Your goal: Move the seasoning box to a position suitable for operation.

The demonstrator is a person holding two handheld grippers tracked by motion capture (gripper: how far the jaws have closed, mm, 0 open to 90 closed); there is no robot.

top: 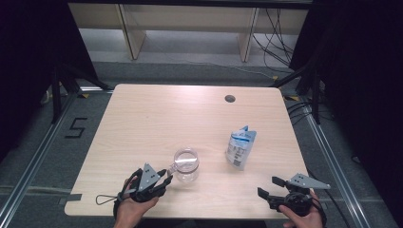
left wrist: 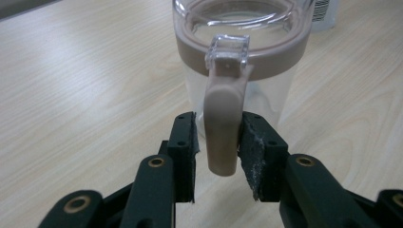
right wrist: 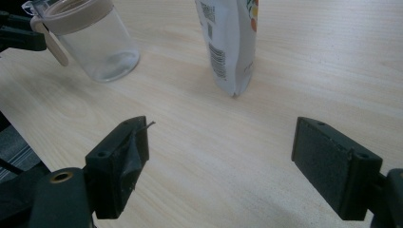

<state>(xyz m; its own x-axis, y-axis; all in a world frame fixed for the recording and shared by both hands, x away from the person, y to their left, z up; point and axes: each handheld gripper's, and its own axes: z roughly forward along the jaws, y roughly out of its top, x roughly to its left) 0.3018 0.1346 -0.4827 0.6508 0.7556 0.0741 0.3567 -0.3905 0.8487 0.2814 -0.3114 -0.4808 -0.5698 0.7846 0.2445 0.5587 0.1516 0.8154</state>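
Our left tongs (left wrist: 217, 142) are clamped on the beige handle (left wrist: 221, 128) of the clear jug (top: 185, 165), which stands upright on the desk (top: 142, 123) near its front edge, left of centre. Our right tongs (right wrist: 218, 161) hang apart above the desk's front right corner, touching nothing. A white pouch (top: 241, 147) stands right of the jug, well apart from both tongs.

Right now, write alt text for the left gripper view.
The left gripper has its two black jaws closed on the beige handle of a clear jar with a beige rim, standing on a pale wooden table.
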